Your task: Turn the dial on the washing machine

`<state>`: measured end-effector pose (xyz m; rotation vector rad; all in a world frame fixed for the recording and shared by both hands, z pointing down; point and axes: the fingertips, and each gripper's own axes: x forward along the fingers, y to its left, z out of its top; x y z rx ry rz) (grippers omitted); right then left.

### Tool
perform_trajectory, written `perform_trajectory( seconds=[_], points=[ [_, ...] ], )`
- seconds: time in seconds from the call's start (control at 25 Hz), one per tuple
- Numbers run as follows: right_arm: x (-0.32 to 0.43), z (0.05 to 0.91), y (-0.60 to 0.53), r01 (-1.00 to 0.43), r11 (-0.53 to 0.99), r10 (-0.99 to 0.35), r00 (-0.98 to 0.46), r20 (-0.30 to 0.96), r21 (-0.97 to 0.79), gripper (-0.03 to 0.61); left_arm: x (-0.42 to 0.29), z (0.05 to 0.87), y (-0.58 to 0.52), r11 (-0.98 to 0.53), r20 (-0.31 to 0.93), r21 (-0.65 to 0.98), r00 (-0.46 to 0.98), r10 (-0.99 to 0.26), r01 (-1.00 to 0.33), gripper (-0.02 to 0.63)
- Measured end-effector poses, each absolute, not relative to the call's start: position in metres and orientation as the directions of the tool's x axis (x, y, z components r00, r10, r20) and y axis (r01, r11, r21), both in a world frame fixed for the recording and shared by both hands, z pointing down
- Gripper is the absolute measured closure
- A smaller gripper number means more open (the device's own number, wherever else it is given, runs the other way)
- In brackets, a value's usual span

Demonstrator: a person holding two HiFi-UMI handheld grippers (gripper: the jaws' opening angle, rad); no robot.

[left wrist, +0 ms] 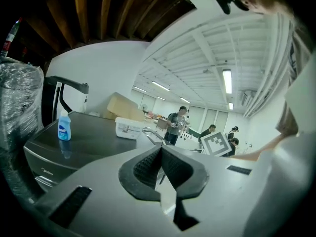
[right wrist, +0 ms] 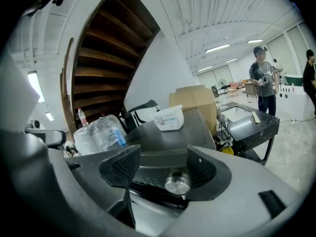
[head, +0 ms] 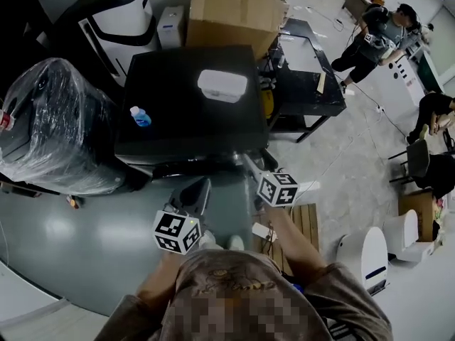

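The dial (right wrist: 177, 184) is a small silver knob on the front panel of the washer (head: 185, 98), just under the front lip of its dark top. You only see it in the right gripper view; from the head view that lip hides it.

It looks like smooth, shiny metal, so I'd guess it's rigid and a bit slippery. It's fixed to the panel, so weight doesn't matter, only how stiff it turns. I'd grab it by the round rim, pads on opposite sides, and squeeze square so it doesn't skid out.

The right gripper (right wrist: 163, 169) has its tongs spread wide with the dial sitting in the gap, closer to the right-hand pad. I can't say for sure, but it doesn't look like either pad touches it. The left gripper (left wrist: 161, 149) has its tongs pressed together on nothing, and it hangs just beside the right one, aimed over the washer top.

For room, the lip above the panel is the edge to watch when twisting. The floor in front looks open. On top of the washer there's a blue bottle (head: 140, 116) and a white box (head: 222, 85), both well back from the front. A plastic-wrapped bundle (head: 50, 126) sits off to the left and a black table (head: 309, 84) off to the right, neither one near the dial.
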<state>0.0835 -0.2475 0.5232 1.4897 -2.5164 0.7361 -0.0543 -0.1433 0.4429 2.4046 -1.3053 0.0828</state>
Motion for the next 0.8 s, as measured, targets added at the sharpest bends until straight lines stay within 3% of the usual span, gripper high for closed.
perform_trajectory(
  seconds=[0.48, 0.8],
  points=[
    [0.085, 0.418, -0.151, -0.787, 0.573, -0.750, -0.616, 0.242, -0.228, 0.314, -0.033, 0.401, -0.143, -0.591, 0.182, 0.288, 0.649, -0.738, -0.753, 0.621],
    [0.115, 0.402, -0.111, -0.835, 0.500, -0.823, -0.541, 0.173, -0.231, 0.314, -0.033, 0.401, -0.117, -0.580, 0.183, 0.281, 0.636, -0.749, -0.764, 0.621]
  ],
)
